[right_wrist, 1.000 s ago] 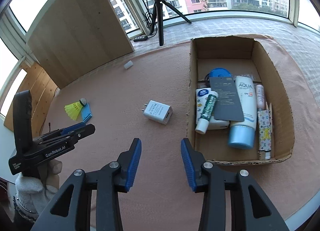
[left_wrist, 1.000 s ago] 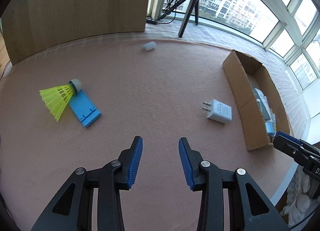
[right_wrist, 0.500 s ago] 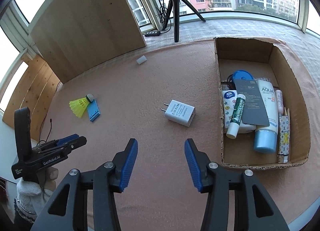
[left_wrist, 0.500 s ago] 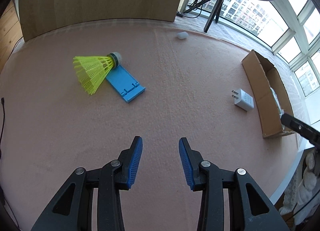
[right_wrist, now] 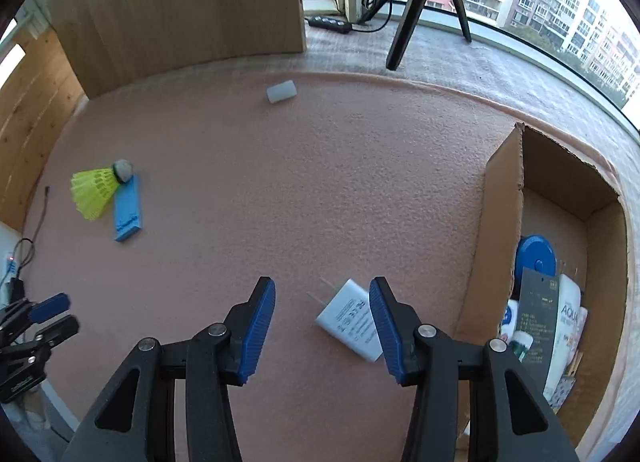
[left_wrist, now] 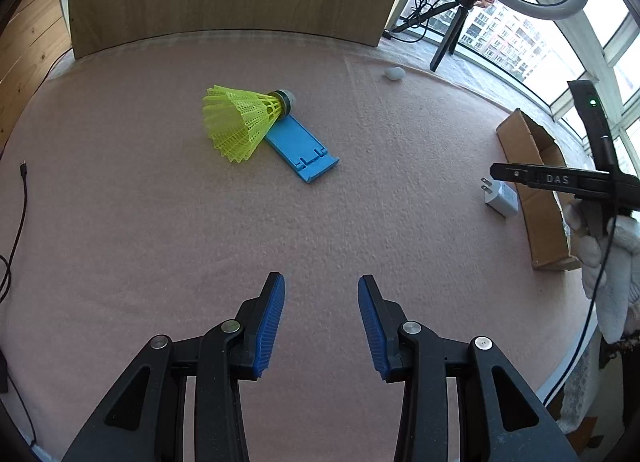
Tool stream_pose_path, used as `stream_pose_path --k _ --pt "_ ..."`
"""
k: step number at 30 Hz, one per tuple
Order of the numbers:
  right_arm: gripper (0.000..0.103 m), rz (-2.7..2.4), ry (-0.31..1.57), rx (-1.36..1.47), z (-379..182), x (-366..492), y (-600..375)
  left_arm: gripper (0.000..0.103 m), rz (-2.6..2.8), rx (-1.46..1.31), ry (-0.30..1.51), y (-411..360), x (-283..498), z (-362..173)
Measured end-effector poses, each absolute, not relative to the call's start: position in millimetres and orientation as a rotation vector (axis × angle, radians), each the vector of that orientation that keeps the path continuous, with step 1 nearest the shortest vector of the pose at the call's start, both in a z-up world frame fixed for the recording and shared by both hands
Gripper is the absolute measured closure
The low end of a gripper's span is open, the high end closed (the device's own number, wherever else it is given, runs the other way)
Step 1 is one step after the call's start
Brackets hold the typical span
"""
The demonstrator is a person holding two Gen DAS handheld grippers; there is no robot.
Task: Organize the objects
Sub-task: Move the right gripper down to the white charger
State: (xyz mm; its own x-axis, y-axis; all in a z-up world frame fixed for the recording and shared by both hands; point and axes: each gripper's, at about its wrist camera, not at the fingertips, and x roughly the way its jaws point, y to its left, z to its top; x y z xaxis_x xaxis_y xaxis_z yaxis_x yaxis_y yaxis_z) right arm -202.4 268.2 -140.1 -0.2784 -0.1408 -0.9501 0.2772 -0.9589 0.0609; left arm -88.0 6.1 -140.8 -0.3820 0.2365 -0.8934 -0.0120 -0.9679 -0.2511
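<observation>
Jaws of both grippers stand partly open and empty, the right gripper [right_wrist: 322,312] above a white charger [right_wrist: 350,320].

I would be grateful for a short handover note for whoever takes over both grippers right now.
Left gripper: open, empty, above bare pink felt table cover.
Right gripper: open, empty, low over the white wall charger, which lies near its right finger, not gripped.
Open cardboard box: already holds a blue round lid, tubes and a dark card.
Left on the cover: charger, yellow plastic shuttlecock resting on the blue flat plastic stand, small white cap at the far edge.
Next, probably: grip the charger and box it.
</observation>
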Motion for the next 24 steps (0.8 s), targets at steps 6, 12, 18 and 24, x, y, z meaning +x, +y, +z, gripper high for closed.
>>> stream_pose_path --k 6,12,18,24 --pt "0.058 -2.268 0.122 1.834 -165.3 -223.0 276.7 0.062 2.461 -1.653 -0.340 0.3 -79.3 -145.2" --pt "0.058 -2.246 0.085 1.876 -167.1 -216.0 274.4 0.061 2.445 -1.652 -0.346 1.1 -74.1 -148.5" --pt "0.058 -2.177 0.003 1.889 -169.1 -192.8 267.8 0.061 2.404 -1.642 -0.348 7.5 -74.5 -150.2" --pt "0.058 -2.117 -0.178 1.867 -176.4 -160.2 265.7 0.061 2.333 -1.648 -0.333 31.9 -75.5 -157.1"
